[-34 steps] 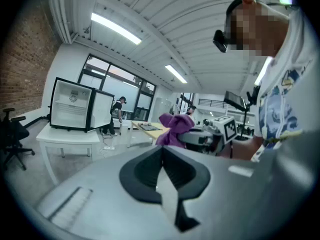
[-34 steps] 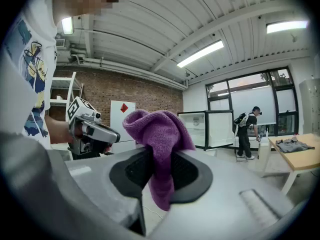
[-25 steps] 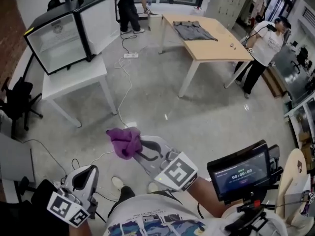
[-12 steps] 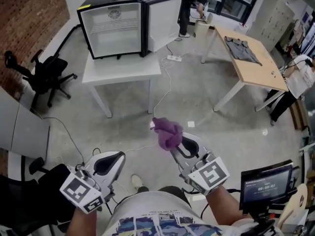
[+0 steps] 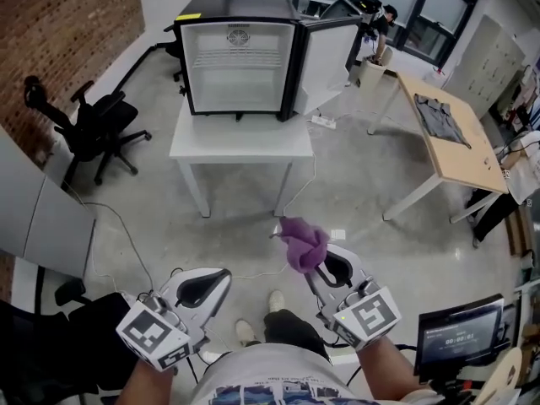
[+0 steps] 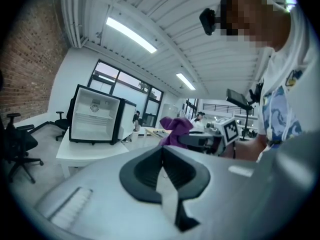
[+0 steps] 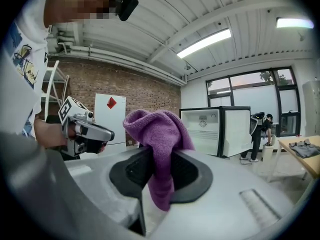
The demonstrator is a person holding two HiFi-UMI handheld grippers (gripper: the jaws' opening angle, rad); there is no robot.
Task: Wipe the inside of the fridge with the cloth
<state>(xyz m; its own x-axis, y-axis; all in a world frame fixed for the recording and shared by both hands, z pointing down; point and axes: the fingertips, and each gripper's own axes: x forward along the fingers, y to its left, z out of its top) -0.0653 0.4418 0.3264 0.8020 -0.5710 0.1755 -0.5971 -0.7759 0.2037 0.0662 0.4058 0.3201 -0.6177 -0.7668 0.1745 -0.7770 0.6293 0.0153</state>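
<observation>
Pinched the purple cloth between the jaws of the right gripper, with a bunched fold standing above the tips and a tail hanging down between them. From the head view, placed that cloth at the front of the right gripper, over the bare concrete floor and well apart from the fridge. Held the left gripper with its jaws pressed together on nothing. Found this left gripper low in the head view, beside the right one and about level with it.

Faced a black mini fridge standing on a white worktop, with its door swung open to the right and a white interior with a wire shelf on show. Noted a black office chair left of the worktop, near a brick wall. Noted also a wooden table at the right carrying a grey garment, and a person standing beyond the fridge door. Saw a thin cable trailing across the floor at the left and a small screen low at the right.
</observation>
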